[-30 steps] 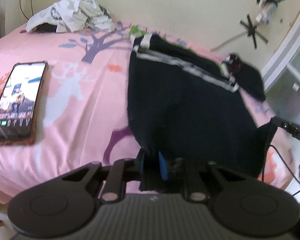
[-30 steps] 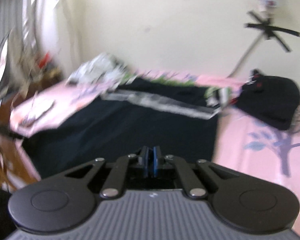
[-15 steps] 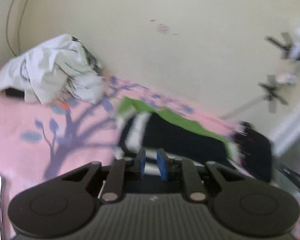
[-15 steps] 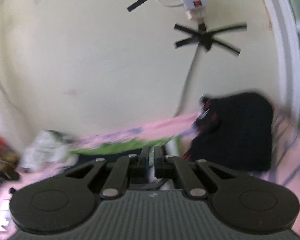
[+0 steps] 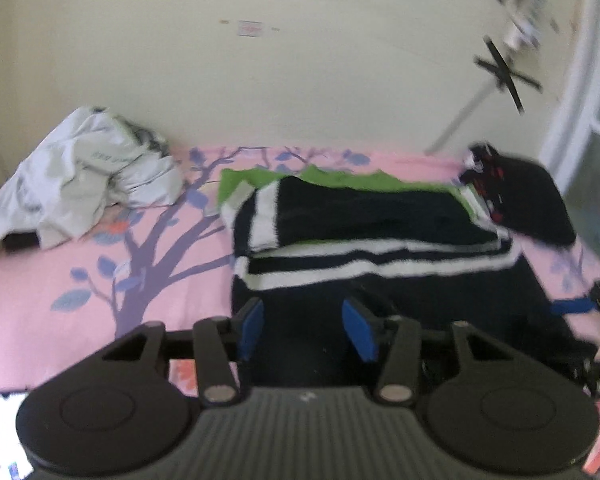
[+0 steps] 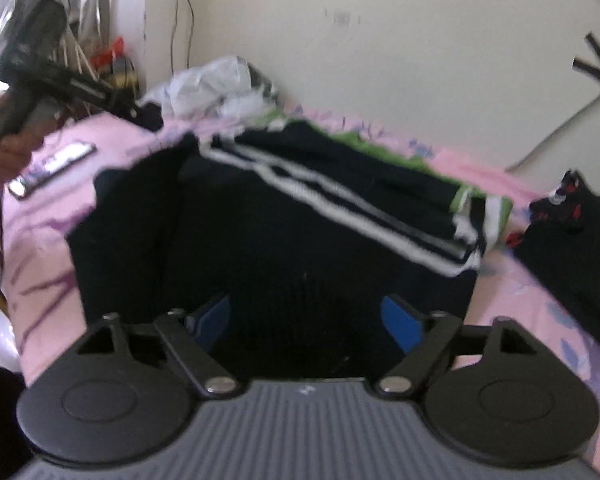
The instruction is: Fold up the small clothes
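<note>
A dark navy sweater (image 5: 380, 240) with white stripes and green trim lies folded over on the pink bedsheet (image 5: 60, 280); it also shows in the right wrist view (image 6: 300, 240). My left gripper (image 5: 304, 328) is open and empty just above the sweater's near left part. My right gripper (image 6: 306, 320) is open wide and empty above the sweater's near edge. The right gripper's blue pad (image 5: 572, 305) shows at the right edge of the left wrist view, and the left gripper's body (image 6: 40, 68) shows at the left of the right wrist view.
A crumpled white garment (image 5: 80, 184) lies at the back left by the wall. A folded black garment (image 5: 520, 204) with red marks lies at the back right, also in the right wrist view (image 6: 580, 248). A phone (image 6: 52, 168) lies on the bed's left side.
Both grippers carried the sweater's near edge toward the wall, then opened and let go. The sweater now lies folded over. Both grippers have drawn back.
</note>
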Demonstrator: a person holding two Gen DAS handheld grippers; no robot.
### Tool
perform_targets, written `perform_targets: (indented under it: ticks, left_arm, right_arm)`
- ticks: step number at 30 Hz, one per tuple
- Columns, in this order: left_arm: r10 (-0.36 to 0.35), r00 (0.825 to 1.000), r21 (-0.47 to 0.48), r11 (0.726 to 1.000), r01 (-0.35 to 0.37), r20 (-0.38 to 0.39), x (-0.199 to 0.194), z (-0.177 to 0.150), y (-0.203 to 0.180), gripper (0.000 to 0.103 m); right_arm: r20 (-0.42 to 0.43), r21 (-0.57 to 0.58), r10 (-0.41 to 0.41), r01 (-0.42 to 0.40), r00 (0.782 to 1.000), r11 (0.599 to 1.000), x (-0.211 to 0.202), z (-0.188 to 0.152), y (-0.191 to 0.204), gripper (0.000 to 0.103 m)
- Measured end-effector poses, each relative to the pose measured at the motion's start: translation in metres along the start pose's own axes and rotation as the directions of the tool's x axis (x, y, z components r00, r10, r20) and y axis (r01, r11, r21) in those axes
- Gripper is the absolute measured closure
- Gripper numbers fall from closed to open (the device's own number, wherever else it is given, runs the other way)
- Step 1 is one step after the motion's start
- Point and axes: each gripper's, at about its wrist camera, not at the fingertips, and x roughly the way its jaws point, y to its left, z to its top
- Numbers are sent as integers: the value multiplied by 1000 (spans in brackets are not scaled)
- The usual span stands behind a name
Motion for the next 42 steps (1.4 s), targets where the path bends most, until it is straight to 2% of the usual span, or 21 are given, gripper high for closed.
perform_targets:
  ticks: [1, 3, 5, 6, 8, 9, 12, 14, 18, 20, 21, 22, 23, 25, 28, 31, 33, 35, 38, 40, 42]
  left_arm:
    - [-3, 1000, 23, 1000, 3, -12, 5, -1, -3, 58]
    - [-23, 999, 49, 998, 25, -38, 16, -4, -8, 58]
    - [-51, 997, 67, 996, 54, -58, 27, -5, -13, 58]
    - [-60, 996, 79, 995, 64, -62, 31, -6, -17, 59]
    - [-69, 995, 93, 993, 75, -71, 39, -6, -24, 72]
    - [-70, 994, 91, 993, 78, -80, 43, -5, -26, 95]
    - [-69, 995, 27, 997, 71, -68, 48, 4, -14, 95]
    - [-66, 997, -52, 997, 64, -32, 44, 14, 1, 95]
    - [10, 999, -208, 978, -2, 35, 42, 30, 33, 95]
    - [48, 999, -267, 963, -42, 14, 56, 33, 43, 92]
    - [58, 998, -284, 957, -58, -8, 65, 33, 45, 91]
    - [58, 998, -287, 956, -66, -39, 74, 31, 46, 88]
    - [60, 996, -287, 955, -75, -62, 78, 28, 45, 87]
    - [58, 997, -274, 959, -70, -53, 72, 20, 44, 77]
    - [83, 996, -235, 968, -84, -13, 48, 4, 43, 58]
    - [62, 998, -226, 972, -61, -3, 28, -11, 42, 57]
    - [41, 999, -214, 976, -42, -9, 23, -18, 37, 55]
    - [39, 999, -193, 980, -42, -22, 24, -22, 29, 55]
    - [49, 998, -157, 986, -54, -30, 29, -24, 19, 55]
    - [66, 997, -154, 985, -71, -41, 35, -26, 17, 54]
    - [80, 996, -158, 984, -86, -41, 37, -31, 17, 50]
  right_arm:
    - [-25, 30, 20, -19, 999, 999, 4, -2, -3, 52]
    - [-18, 56, 44, -43, 999, 998, 2, -6, -3, 59]
    - [-11, 52, 40, -39, 999, 998, -5, -8, 0, 82]
    - [-5, 59, 31, -30, 1000, 998, -8, -8, -1, 88]
    - [4, 83, 11, -11, 1000, 997, -12, -5, -4, 103]
    - [19, 98, -3, 1, 1000, 995, -16, -4, -7, 103]
    - [102, 148, -63, 47, 993, 988, -34, 8, -22, 103]
    - [176, 203, -124, 87, 977, 975, -45, 19, -37, 103]
    - [246, 413, -239, 121, 939, 903, -40, 34, -86, 103]
    - [192, 476, -241, 125, 951, 871, -15, 33, -103, 96]
    - [145, 484, -236, 139, 961, 864, 2, 32, -107, 84]
    - [82, 488, -246, 176, 966, 855, 18, 29, -109, 54]
    - [46, 483, -253, 200, 966, 852, 27, 23, -108, 41]
    - [50, 487, -235, 182, 971, 854, 24, 10, -104, 44]
    - [115, 512, -190, 105, 975, 852, -7, -10, -100, 35]
    - [171, 533, -189, 70, 967, 843, -41, -32, -99, 33]
    - [179, 585, -219, 75, 959, 808, -60, -45, -108, 32]
    - [175, 665, -248, 71, 953, 743, -73, -59, -125, 32]
    - [134, 807, -286, 63, 949, 587, -83, -79, -153, 29]
    - [153, 868, -287, 10, 946, 497, -89, -92, -165, 29]
    - [169, 882, -300, -8, 939, 470, -94, -97, -168, 29]
